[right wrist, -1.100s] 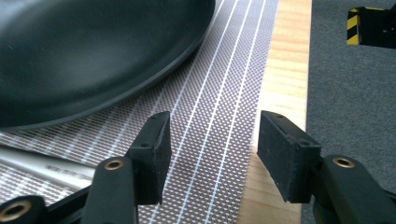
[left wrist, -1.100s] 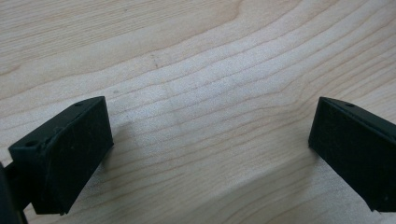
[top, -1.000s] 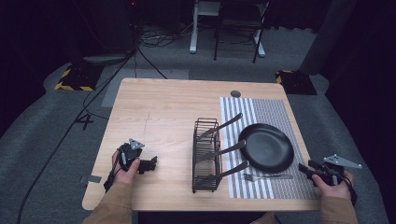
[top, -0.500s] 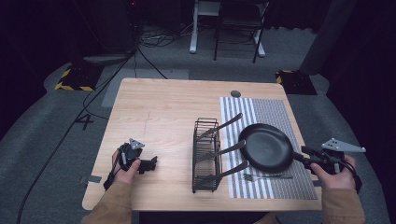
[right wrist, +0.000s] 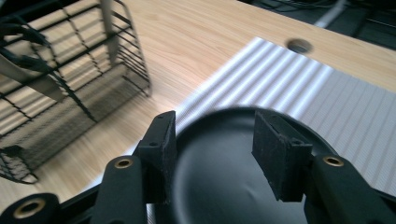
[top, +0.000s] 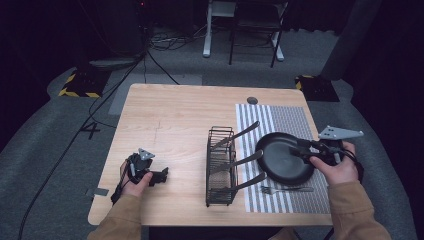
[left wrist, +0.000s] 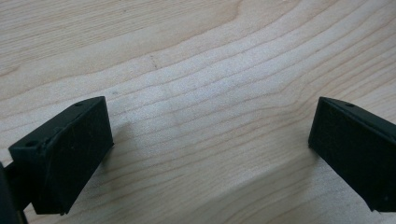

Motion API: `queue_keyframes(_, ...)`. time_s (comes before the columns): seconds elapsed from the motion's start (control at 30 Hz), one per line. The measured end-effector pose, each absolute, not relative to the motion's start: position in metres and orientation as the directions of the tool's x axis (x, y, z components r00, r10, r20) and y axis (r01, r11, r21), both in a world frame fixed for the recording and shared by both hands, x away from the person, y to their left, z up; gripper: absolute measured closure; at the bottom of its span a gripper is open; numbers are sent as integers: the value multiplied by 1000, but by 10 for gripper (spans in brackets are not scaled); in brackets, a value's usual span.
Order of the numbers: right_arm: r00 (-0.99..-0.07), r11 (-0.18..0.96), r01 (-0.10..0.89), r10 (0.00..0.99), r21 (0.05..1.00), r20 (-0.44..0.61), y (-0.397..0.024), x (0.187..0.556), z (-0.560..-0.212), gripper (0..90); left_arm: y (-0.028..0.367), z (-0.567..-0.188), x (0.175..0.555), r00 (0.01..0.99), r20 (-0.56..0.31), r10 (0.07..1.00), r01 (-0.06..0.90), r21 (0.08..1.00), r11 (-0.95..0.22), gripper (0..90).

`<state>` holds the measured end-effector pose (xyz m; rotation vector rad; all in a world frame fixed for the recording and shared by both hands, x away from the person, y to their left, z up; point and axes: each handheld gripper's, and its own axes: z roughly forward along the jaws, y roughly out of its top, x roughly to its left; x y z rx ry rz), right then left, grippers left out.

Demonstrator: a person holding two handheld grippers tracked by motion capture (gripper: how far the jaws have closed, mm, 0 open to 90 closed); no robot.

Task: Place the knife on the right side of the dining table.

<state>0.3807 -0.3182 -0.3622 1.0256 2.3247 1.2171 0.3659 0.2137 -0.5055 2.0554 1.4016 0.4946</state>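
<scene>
A black round plate (top: 280, 159) lies on the striped mat (top: 287, 122) at the table's right. My right gripper (top: 298, 148) hovers over the plate's right half, open, with nothing between its fingers. In the right gripper view the right gripper (right wrist: 217, 149) looks down on the plate (right wrist: 224, 186), which sits below the jaws. A black wire rack (top: 220, 165) stands in the middle of the table with three utensil handles sticking out toward the plate. My left gripper (top: 162, 176) rests low near the front left, and in its own view the left gripper (left wrist: 210, 149) is open wide over bare wood.
A fork (top: 287, 189) lies on the mat in front of the plate. The rack (right wrist: 70, 70) is close to the plate's left side. A round cable hole (top: 252, 100) sits in the wooden table (top: 170, 115) behind the mat. Chair and desk legs stand beyond the far edge.
My right gripper has risen and moved left from the table's right edge to above the plate. The left gripper has stayed where it was.
</scene>
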Motion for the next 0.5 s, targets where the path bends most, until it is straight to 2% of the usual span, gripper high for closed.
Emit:
queue_keyframes(0.07,-728,406,427,684,808,41,-300,390,-353,515,214,-506,366,375,-27,927,703,659,-266,0)
queue_keyframes(0.5,-799,467,388,600,795,37,-255,412,-324,530,214,-506,366,374,-27,927,704,659,-265,0)
